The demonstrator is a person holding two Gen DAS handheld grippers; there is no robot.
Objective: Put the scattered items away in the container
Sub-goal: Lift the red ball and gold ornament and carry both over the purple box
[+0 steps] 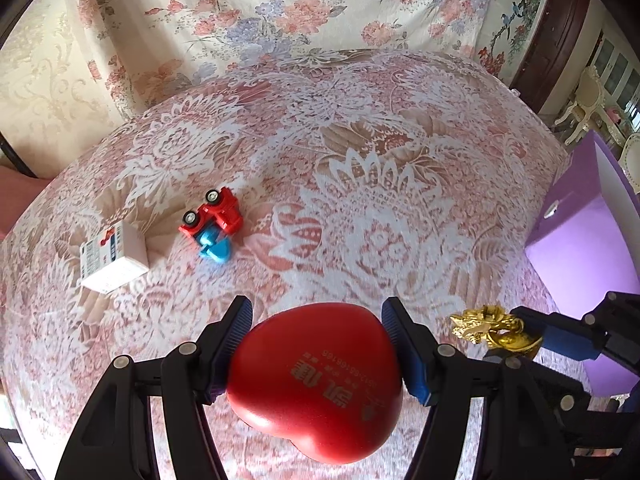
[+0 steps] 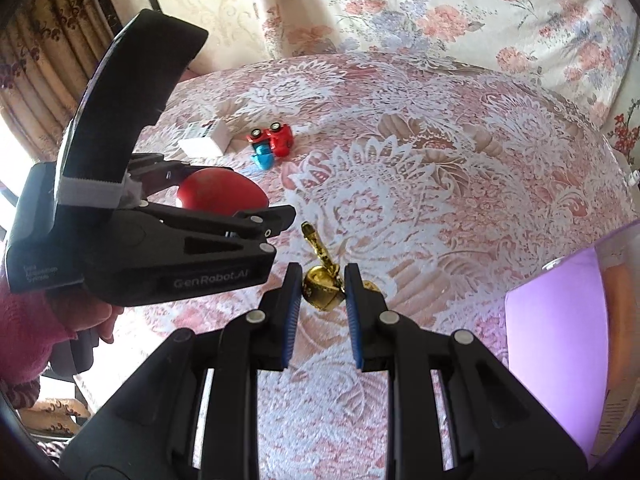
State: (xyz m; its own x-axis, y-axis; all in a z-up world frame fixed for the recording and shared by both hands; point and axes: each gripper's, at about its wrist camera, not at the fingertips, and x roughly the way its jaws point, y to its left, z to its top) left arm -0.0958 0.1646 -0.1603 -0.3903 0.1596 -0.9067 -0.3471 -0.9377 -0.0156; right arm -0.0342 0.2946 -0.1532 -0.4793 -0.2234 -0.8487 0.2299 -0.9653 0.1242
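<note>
My left gripper [image 1: 316, 312] is shut on a red foam heart [image 1: 316, 376] and holds it above the patterned bedspread; the heart also shows in the right wrist view [image 2: 220, 196]. My right gripper [image 2: 322, 276] is shut on a small gold figurine [image 2: 322, 286], seen from the left wrist too [image 1: 492, 330]. A red and blue toy car [image 1: 214, 222] lies overturned on the bed, with a white carton [image 1: 114, 258] to its left. The purple container [image 1: 588, 240] stands at the right, open [image 2: 556, 332].
The bed is covered by a pink and white lace spread [image 1: 360, 160]. A floral sheet [image 1: 300, 8] hangs behind it. Curtains [image 2: 36, 60] are at the left, furniture [image 1: 592, 92] at the far right.
</note>
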